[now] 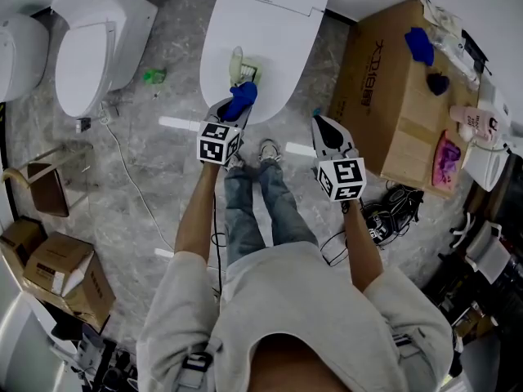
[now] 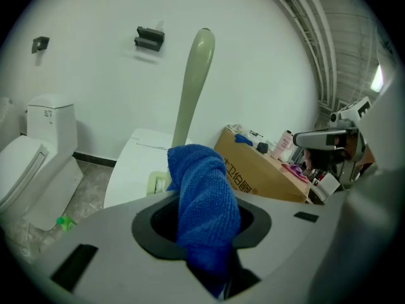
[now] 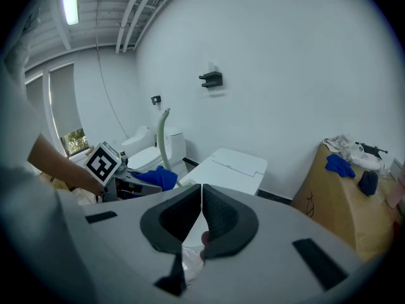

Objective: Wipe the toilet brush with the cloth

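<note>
Toilet brush [image 1: 239, 62] first: it stands on the closed white toilet lid [image 1: 270, 19] at the upper middle of the head view. In the left gripper view its pale green handle rises upright through the centre of the frame. Its lower end seems to sit in a matching holder, though the cloth hides most of it.

The left gripper [image 1: 231, 114] is clamped on a blue cloth [image 1: 243, 98]. The knitted fabric bulges up out of the jaws and hangs in front of the base of the handle. Whether cloth and handle actually touch cannot be settled from these views; they are at least just beside each other.

The right gripper [image 1: 320, 125] hovers to the right of the brush, well apart from it. Its jaws are pressed together with nothing between them. A cardboard box [image 1: 384, 96] with odds and ends on top stands at the right of the frame, and a second toilet [image 1: 86, 51] at the upper left.

The brush looks like light, stiff plastic with a smooth, rather slippery handle. Being tall and slim, it is likely to tip or slide on the glossy lid if pushed sideways. The soft cloth should wrap round the shaft easily. A sound hold would be the free gripper on the upper handle, steadying it while the cloth runs along the shaft.
</note>
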{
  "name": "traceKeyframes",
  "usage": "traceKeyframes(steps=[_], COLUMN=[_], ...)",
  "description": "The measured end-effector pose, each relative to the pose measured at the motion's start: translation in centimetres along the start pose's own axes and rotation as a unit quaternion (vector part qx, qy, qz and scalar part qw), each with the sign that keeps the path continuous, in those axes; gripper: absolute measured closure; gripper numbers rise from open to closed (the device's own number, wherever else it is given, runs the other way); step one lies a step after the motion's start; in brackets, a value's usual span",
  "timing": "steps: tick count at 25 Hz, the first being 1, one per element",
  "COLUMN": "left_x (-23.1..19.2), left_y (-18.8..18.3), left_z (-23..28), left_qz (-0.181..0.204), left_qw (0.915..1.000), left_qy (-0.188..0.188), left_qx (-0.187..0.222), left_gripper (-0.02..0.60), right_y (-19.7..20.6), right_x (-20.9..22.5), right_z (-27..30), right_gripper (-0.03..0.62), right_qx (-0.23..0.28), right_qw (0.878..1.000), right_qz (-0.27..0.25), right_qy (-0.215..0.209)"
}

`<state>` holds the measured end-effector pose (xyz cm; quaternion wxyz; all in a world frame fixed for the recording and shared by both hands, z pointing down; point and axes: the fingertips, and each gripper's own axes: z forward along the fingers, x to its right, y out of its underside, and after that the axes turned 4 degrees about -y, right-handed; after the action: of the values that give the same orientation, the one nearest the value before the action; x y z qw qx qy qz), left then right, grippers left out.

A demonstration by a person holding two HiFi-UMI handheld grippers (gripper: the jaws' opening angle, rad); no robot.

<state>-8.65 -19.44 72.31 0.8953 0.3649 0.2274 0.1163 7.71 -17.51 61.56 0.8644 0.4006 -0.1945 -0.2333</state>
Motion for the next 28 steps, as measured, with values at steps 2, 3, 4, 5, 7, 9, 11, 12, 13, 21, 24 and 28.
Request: traceKeyframes(steps=[2, 3, 4, 5, 7, 9, 11, 12, 13, 21, 24, 28], left_x=[0.3, 0.5, 0.8, 1.2, 2.0, 3.0, 4.1, 4.6, 5.1, 6.0, 5.2, 4.3], left_y=[0.3, 0.2, -0.2, -0.7, -2.1, -3.7, -5.6, -6.6, -7.6, -16.5, -18.3, -18.4], left_z=[-0.5, -0.9, -1.3, -1.8, -3.1, -4.8, -6.6, -7.6, -8.6, -13.7, -13.6, -12.3], left_qz=[0.004, 0.004, 0.003, 0.002, 0.006, 0.016, 0.027, 0.034, 0.04, 0.064, 0.075, 0.083], left_qw=[1.0, 1.0, 0.9998, 0.9995, 0.9981, 0.9956, 0.9919, 0.9895, 0.9868, 0.9607, 0.9567, 0.9593], left_qy=[-0.001, -0.002, -0.003, -0.004, -0.007, -0.007, -0.006, -0.005, -0.005, -0.013, -0.02, -0.024], left_qx=[0.001, 0.008, 0.018, 0.031, 0.062, 0.092, 0.124, 0.14, 0.157, 0.27, 0.281, 0.269], left_gripper=[0.443, 0.443, 0.443, 0.443, 0.443, 0.443, 0.443, 0.443, 0.443, 0.443, 0.443, 0.443], right_y=[0.0, 0.0, -0.1, 0.0, 0.0, -0.1, -0.3, -0.4, -0.5, -0.5, -0.3, 0.1], right_x=[-0.1, -0.1, -0.1, -0.1, -0.2, -0.5, -0.7, -0.8, -0.8, -1.0, -1.0, -0.9], right_z=[-0.1, -0.2, -0.2, -0.3, -0.3, -0.3, -0.4, -0.4, -0.5, -0.8, -0.9, -1.0], right_gripper=[0.562, 0.562, 0.562, 0.562, 0.562, 0.563, 0.562, 0.562, 0.562, 0.563, 0.562, 0.563], right_qx=[0.001, 0.001, 0.002, 0.003, 0.004, 0.006, 0.008, 0.009, 0.01, 0.013, 0.012, 0.009], right_qw=[1.0, 1.0, 1.0, 1.0, 1.0, 1.0, 1.0, 1.0, 1.0, 1.0, 1.0, 1.0], right_qz=[0.0, -0.001, -0.001, -0.001, -0.001, -0.001, -0.002, -0.003, -0.003, -0.005, -0.005, -0.004], right_qy=[-0.001, -0.001, -0.002, -0.002, -0.002, -0.003, -0.004, -0.005, -0.005, -0.005, -0.005, -0.004])
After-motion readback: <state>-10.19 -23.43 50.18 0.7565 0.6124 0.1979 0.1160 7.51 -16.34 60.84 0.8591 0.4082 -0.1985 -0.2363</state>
